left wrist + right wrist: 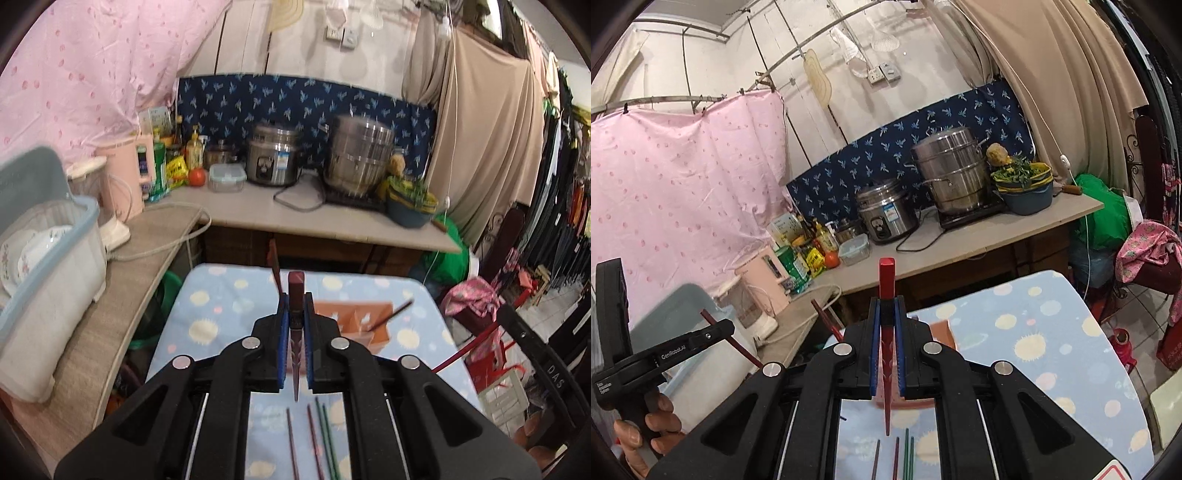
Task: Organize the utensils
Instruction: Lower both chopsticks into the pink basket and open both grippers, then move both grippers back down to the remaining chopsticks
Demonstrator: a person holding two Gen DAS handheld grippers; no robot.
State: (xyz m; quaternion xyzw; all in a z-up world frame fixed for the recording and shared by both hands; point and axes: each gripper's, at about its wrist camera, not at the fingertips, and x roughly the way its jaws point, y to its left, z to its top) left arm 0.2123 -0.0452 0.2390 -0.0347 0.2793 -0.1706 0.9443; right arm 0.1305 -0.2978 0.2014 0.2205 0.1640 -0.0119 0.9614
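Note:
My left gripper [295, 301] is shut on a dark red chopstick [296, 288], held lengthwise between its blue pads above the patterned table [221, 306]. My right gripper [886, 304] is shut on a bright red chopstick [886, 273]. An orange-brown holder box [354, 314] stands on the table past the left gripper, with one dark chopstick [391, 315] leaning out of it. Several loose chopsticks, dark red [291, 443] and green [327, 439], lie on the table under the grippers; they also show in the right wrist view [907, 454]. The left gripper's body [665, 358] and hand show at the right view's left.
A white dish tub with plates [48, 258] sits on the wooden counter at left. The back counter [332, 218] holds a rice cooker [271, 158], a steel pot [360, 155], bottles and a bowl of greens [410, 206]. Clothes and red stools crowd the right side.

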